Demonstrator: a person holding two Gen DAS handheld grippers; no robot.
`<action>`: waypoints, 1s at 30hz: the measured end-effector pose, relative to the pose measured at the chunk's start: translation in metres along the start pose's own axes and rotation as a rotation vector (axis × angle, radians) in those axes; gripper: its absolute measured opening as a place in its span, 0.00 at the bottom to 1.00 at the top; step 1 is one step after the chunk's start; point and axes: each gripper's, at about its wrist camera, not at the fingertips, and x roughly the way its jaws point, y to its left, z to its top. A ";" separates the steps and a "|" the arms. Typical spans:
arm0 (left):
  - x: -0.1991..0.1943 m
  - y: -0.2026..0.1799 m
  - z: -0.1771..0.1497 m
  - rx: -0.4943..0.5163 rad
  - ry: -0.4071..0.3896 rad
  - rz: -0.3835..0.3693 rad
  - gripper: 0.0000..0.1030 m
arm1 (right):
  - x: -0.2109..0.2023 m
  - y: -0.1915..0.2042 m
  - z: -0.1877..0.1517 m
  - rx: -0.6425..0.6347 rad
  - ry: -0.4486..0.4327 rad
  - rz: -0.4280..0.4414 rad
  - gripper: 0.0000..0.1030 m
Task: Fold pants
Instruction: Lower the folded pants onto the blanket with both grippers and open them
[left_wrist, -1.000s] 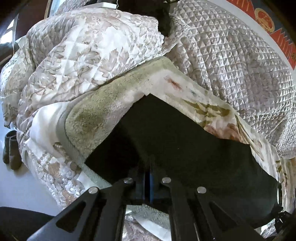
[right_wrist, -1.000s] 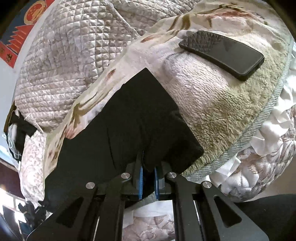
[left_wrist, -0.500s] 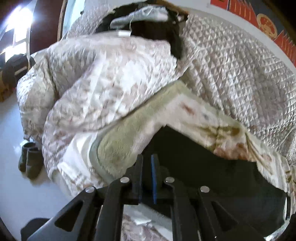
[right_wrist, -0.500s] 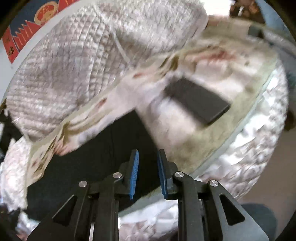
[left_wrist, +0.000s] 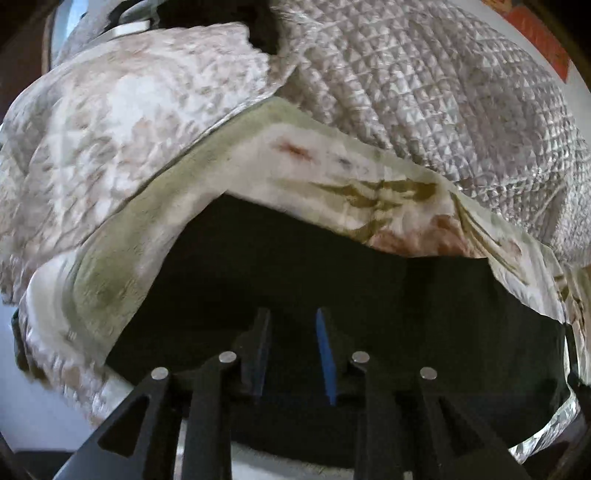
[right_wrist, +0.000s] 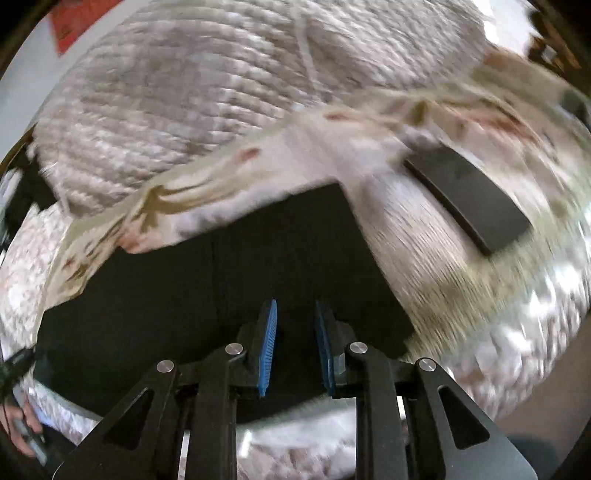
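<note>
The black pants (left_wrist: 332, 280) lie flat on a floral blanket (left_wrist: 369, 184), just ahead of and beneath both sets of fingers, long axis running crosswise to them. The left gripper (left_wrist: 291, 332) has just been opening; its jaws stand apart with nothing clamped between. The right gripper (right_wrist: 293, 325) has also just opened, empty, its view blurred. A dark slab, probably a phone (right_wrist: 469, 199), rests beyond its right finger.
</note>
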 end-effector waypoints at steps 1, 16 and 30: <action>0.001 -0.006 0.006 0.019 -0.005 -0.010 0.28 | 0.002 0.005 0.005 -0.019 -0.002 0.019 0.21; 0.056 -0.069 0.032 0.221 0.039 -0.037 0.37 | 0.080 0.037 0.052 -0.129 0.047 0.006 0.24; 0.058 -0.018 0.048 0.127 -0.059 0.208 0.42 | 0.085 0.019 0.056 -0.072 0.025 -0.073 0.24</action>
